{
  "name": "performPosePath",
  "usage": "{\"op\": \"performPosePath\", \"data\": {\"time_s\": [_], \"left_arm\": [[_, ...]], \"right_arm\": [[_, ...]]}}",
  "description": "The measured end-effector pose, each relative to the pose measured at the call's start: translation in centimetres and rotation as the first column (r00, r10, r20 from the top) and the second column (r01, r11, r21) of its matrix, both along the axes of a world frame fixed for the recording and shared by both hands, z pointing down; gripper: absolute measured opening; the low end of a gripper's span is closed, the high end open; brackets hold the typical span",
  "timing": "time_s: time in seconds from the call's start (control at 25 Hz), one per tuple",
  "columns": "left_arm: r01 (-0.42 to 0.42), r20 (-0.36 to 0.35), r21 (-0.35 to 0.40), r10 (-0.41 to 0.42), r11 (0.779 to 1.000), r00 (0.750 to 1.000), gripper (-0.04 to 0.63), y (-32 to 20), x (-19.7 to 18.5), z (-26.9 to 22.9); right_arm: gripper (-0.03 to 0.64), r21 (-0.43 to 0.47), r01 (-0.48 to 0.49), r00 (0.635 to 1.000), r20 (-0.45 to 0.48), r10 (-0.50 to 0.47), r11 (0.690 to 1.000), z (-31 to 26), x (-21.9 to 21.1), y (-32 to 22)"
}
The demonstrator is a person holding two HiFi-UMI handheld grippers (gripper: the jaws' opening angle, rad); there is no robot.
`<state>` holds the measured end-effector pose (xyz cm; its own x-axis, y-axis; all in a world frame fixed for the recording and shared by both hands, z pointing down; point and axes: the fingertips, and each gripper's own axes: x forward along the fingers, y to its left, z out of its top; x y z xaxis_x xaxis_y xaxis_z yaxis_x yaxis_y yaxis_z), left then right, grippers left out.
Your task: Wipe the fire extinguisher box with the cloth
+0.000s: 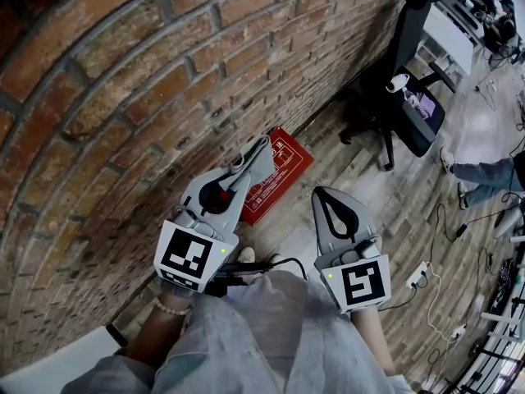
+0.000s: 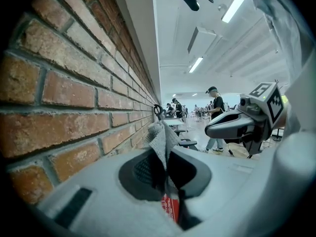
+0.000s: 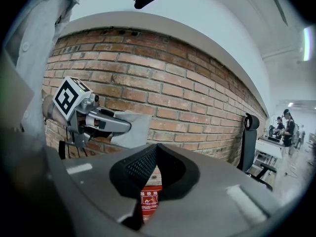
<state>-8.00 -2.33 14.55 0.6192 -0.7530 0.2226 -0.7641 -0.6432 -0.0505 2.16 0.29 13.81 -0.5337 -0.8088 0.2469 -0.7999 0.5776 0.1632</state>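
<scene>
Our left gripper pinches the grey woven cloth; our right gripper is closed and empty. The flat red fire extinguisher box lies below by the brick wall. Next, we'd bring the cloth down onto it.

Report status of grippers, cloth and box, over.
Left gripper shut on cloth, right gripper shut, empty. Box on floor by wall, cloth not on it yet. Chair stands apart, nothing in the way.

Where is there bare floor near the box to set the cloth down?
Bare planks lie between the fire extinguisher box and the office chair, ahead of the right gripper. Crowded: the brick wall runs along the box's other side, and a power strip with cables lies farther right.
</scene>
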Motion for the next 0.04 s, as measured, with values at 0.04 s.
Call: {"op": "performPosePath", "data": {"time_s": [0.04], "left_arm": [[0.001,-0.002,-0.001,-0.001,1.000,1.000,0.012,0.01,0.02,0.04]], "right_arm": [[0.008,0.000,0.000,1.000,-0.001,0.000,1.000,0.04,0.01,0.03]]}}
